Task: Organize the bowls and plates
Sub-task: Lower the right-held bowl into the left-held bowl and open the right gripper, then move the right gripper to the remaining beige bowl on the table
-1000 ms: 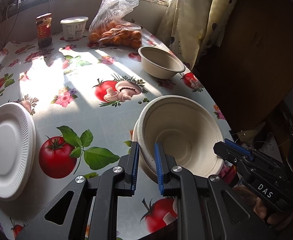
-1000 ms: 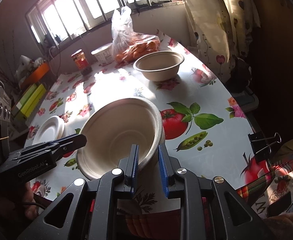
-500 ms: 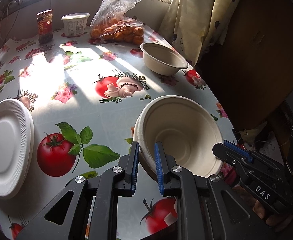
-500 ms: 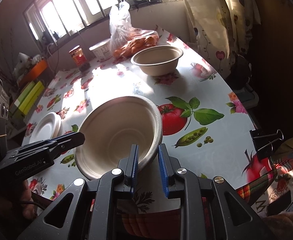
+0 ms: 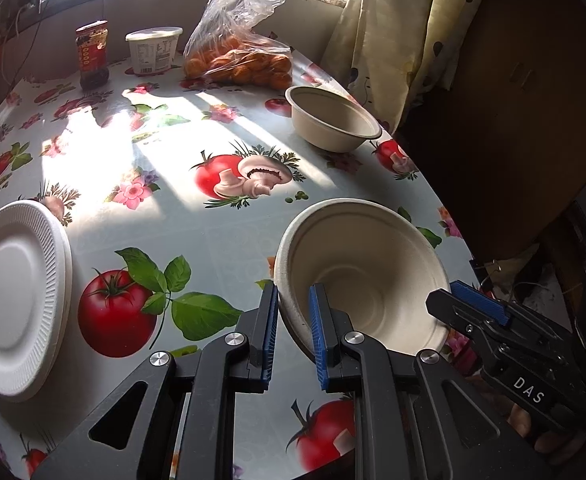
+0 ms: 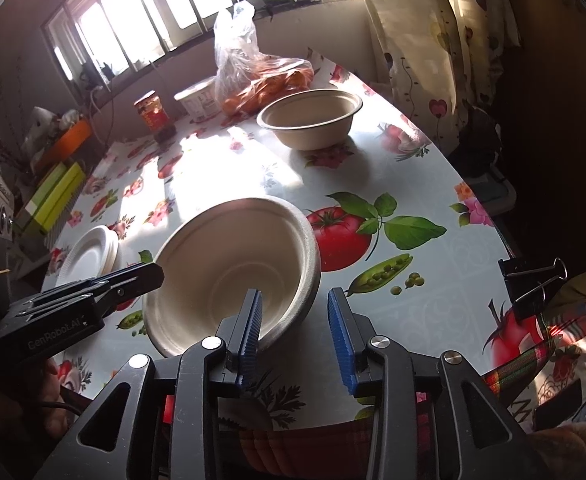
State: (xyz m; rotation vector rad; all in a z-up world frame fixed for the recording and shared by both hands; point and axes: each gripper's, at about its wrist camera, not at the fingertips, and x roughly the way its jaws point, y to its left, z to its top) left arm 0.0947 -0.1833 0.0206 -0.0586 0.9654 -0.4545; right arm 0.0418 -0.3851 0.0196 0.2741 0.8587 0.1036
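My left gripper (image 5: 293, 320) is shut on the near rim of a beige paper bowl (image 5: 369, 268), which it holds tilted over the table's right edge. My right gripper (image 6: 293, 328) is open around the same bowl's (image 6: 229, 264) other rim, its jaws apart and off the wall. It also shows in the left wrist view (image 5: 473, 312), at the bowl's right side. A second beige bowl (image 5: 333, 120) (image 6: 311, 120) stands upright at the far right. White plates (image 5: 13, 292) (image 6: 89, 256) are stacked at the left edge.
A bag of oranges (image 5: 245, 60), a white tub (image 5: 155, 50) and a red jar (image 5: 92, 54) stand along the far wall. A black binder clip (image 6: 529, 284) lies on the right edge. The table (image 5: 213, 240) has a fruit-print cloth, with a curtain and dark cabinet to its right.
My right gripper has opened and let go of the bowl's rim. My left gripper still holds the bowl, and both views have moved slightly toward the far bowl.
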